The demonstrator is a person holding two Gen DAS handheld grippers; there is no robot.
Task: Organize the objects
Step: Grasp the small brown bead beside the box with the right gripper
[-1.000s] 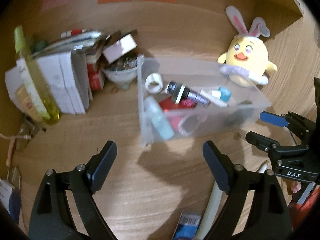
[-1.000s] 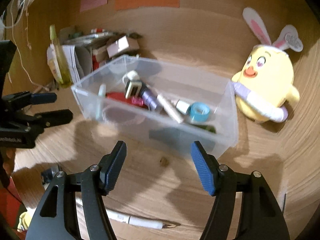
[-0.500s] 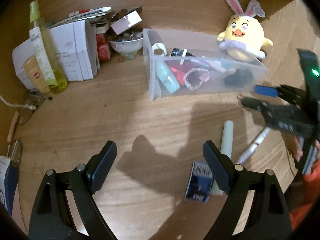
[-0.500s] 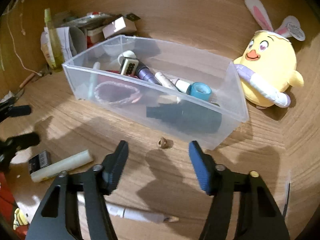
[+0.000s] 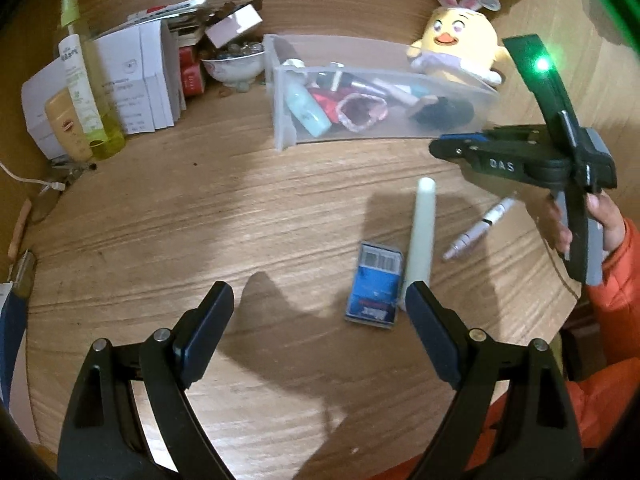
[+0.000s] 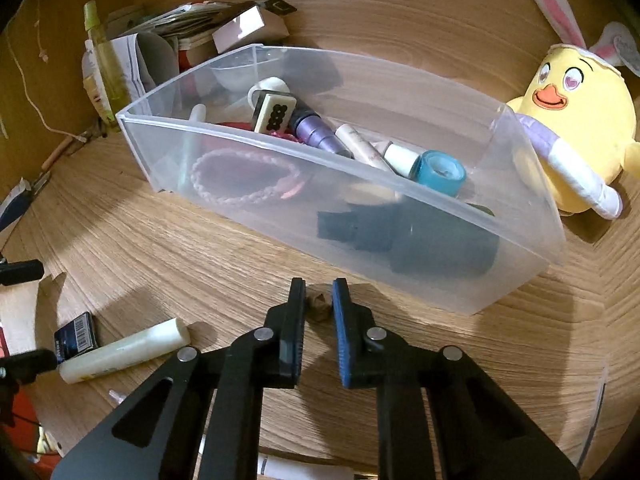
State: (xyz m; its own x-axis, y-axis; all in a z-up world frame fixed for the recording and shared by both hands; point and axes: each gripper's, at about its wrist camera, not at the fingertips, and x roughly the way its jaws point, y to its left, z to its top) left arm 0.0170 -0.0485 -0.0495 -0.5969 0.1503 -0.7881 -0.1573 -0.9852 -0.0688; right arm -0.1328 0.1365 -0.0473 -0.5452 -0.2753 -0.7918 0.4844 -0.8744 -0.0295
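Note:
A clear plastic bin [image 6: 400,224] holds several small items and also shows in the left wrist view [image 5: 400,128]. My right gripper [image 6: 319,292] is nearly shut, its fingertips on either side of a small brown nut-like piece [image 6: 318,307] on the table in front of the bin; contact is unclear. My left gripper [image 5: 320,300] is open and empty above the table. A blue box [image 5: 376,284], a pale green tube [image 5: 420,236] and a silver pen [image 5: 480,232] lie loose just ahead of it. The right gripper [image 5: 456,148] shows in the left wrist view near the bin.
A yellow plush chick [image 6: 572,128] sits right of the bin. A pile of white boxes [image 5: 120,84], a yellow-green bottle [image 5: 88,80] and a bowl [image 5: 236,66] stand at the back left. A cable [image 5: 24,178] lies at the left edge.
My left gripper has pulled back from the bin, bringing the box, tube and pen into view. My right gripper has dropped toward the table and narrowed its jaws around the small brown piece.

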